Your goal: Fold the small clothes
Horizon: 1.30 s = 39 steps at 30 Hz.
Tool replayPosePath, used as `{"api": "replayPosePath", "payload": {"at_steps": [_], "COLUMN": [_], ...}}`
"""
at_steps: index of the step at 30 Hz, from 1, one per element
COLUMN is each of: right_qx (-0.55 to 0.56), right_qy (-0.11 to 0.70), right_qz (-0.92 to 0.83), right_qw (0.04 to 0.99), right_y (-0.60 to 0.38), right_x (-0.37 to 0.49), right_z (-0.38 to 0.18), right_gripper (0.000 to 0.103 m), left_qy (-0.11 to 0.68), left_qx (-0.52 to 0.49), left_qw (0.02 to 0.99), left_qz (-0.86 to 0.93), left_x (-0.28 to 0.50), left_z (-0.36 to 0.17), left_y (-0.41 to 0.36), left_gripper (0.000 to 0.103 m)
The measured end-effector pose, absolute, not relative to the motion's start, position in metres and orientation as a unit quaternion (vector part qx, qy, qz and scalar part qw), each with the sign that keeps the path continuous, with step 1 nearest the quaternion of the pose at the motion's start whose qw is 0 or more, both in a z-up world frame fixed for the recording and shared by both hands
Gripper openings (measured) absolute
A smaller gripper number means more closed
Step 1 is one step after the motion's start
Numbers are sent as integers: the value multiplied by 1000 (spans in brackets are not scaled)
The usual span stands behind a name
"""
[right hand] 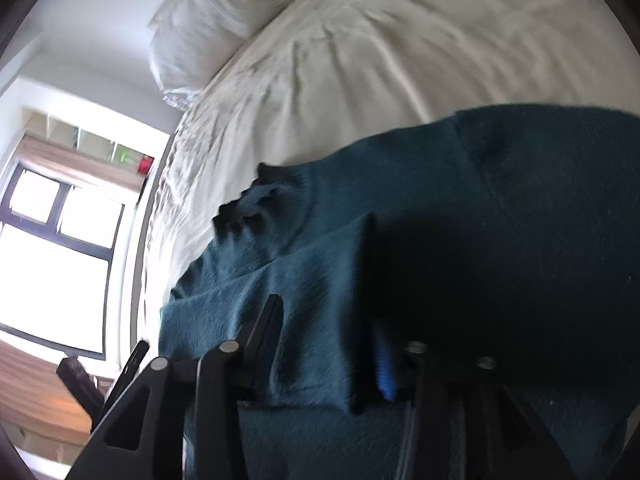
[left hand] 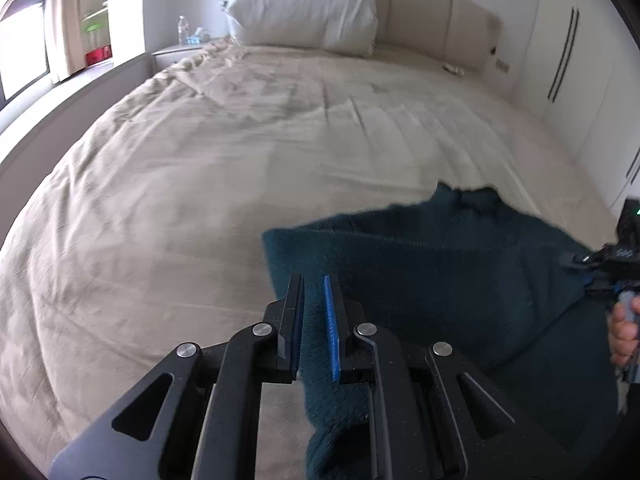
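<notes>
A dark teal knit garment [left hand: 440, 264] lies on the beige bed sheet [left hand: 200, 184], near the front right. My left gripper [left hand: 314, 284] is shut on one edge of it, with the cloth pinched between the black finger and the blue pad. In the right wrist view the same garment [right hand: 480, 200] fills the lower half. My right gripper [right hand: 324, 312] stands open, and a loose fold of the teal cloth lies between its jaws. The fold hides part of the right finger. That right gripper [left hand: 596, 276] also shows at the right edge of the left wrist view, held by a hand [left hand: 624, 332].
A white pillow [left hand: 304, 4] leans on the padded headboard at the far end. A water bottle [left hand: 183, 30] stands on the bedside ledge at the back left. White wardrobe doors [left hand: 568, 64] line the right side, and a window [right hand: 52, 260] the left.
</notes>
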State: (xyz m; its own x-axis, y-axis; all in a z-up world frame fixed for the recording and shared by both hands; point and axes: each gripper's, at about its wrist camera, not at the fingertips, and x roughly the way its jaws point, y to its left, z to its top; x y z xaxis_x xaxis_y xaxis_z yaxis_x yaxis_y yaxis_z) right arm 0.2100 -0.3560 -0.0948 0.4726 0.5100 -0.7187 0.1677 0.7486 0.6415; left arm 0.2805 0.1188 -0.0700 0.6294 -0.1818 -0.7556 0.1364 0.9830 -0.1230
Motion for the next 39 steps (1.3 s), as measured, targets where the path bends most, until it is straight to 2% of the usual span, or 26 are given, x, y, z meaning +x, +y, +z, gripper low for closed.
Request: {"api": "replayPosePath", "payload": {"at_steps": [2,4,5,15,21,23,25,26,28,32,36,38,39], "right_qx": [312,281,271,282,234,225,228,229,235,236,227,208,201], "right_qy": [506,522,528,514,525,522,506,490,475,450,473,496,508], "right_qz": [117,112,107,66,72,65,30,-1,-19,59,154,157,142], "right_qw": [795,798,798,808,815,820,831,841,848,859,837,828,825], "right_y": [-348,-342,-341,-366,-359,-363,-375,-385,-393,-364,-317,-305,-307], "right_x": [210,212,212,209,209,204,198,194,189,181,183,185,185], "right_z": [-92,-93,-95,-99,-101,-94,-83,-75,-63,-42,-54,-72,-83], "right_gripper": [44,16,11,9,9,14,30,30,30,30,30,30,25], "left_qy": [434,449,455,456,456,452,436,428,412,405,467,453,445], "left_qx": [-15,0,5,52,40,6,-15,-21,-20,24,70,88,103], "left_qw": [896,889,886,884,883,886,896,900,907,908,874,882,885], "left_qz": [-90,-87,-86,-87,-104,-107,-85,-80,-81,-106,-113,-99,-94], "left_x": [286,289,289,285,280,278,274,273,272,274,281,274,271], "left_z": [-81,-93,-98,-115,-112,-101,-88,-81,-68,-59,-103,-115,-116], "left_y": [111,104,103,95,105,121,137,142,145,116,82,74,69], "left_gripper": [10,10,10,10,10,10,10,10,10,10,10,10,10]}}
